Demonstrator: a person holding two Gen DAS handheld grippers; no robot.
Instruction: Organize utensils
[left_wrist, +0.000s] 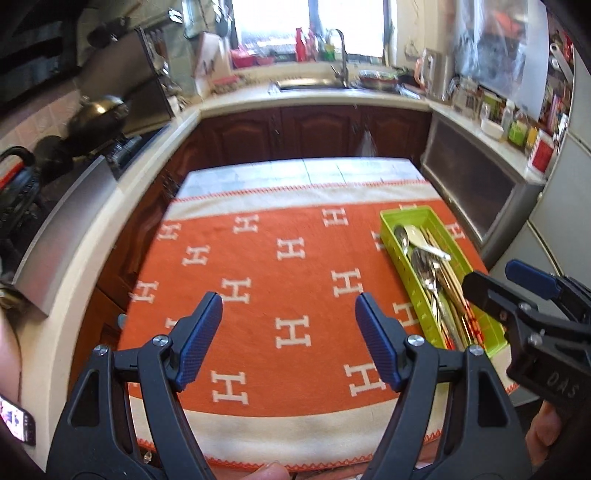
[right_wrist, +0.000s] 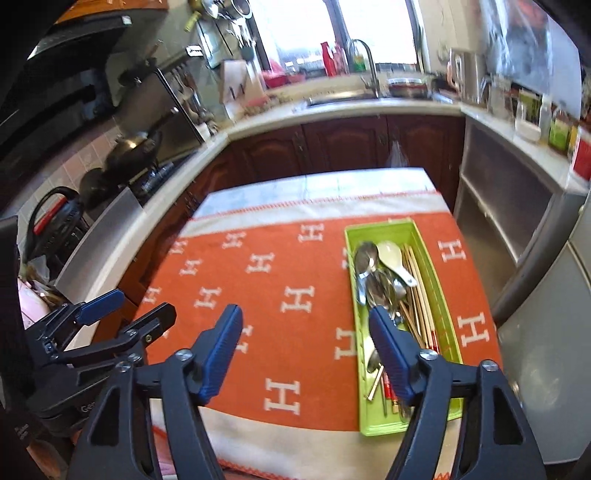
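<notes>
Tongs come first, nearest the viewer: the left tongs (left_wrist: 289, 325) and the right tongs (right_wrist: 306, 339) both stand wide apart with nothing between their blue pads, hanging above the bench (left_wrist: 258, 173) without touching it. Just beyond the right tongs, on the right side of an orange cloth (left_wrist: 258, 266) patterned with white letters, lies a green tray (right_wrist: 455, 354). Inside it are the utensils: metal spoons (right_wrist: 369, 266), a white spoon (right_wrist: 393, 258) and wooden chopsticks (right_wrist: 413, 291), all lying lengthwise. Nothing else rests on the cloth, so the sorting looks finished. The sensible move seems to be to draw both tongs clear without nudging the tray. Farther off, dark wooden cabinets (left_wrist: 314, 129) run under a pale worktop with a sink tap (left_wrist: 341, 55) beneath a bright window (left_wrist: 310, 26).
</notes>
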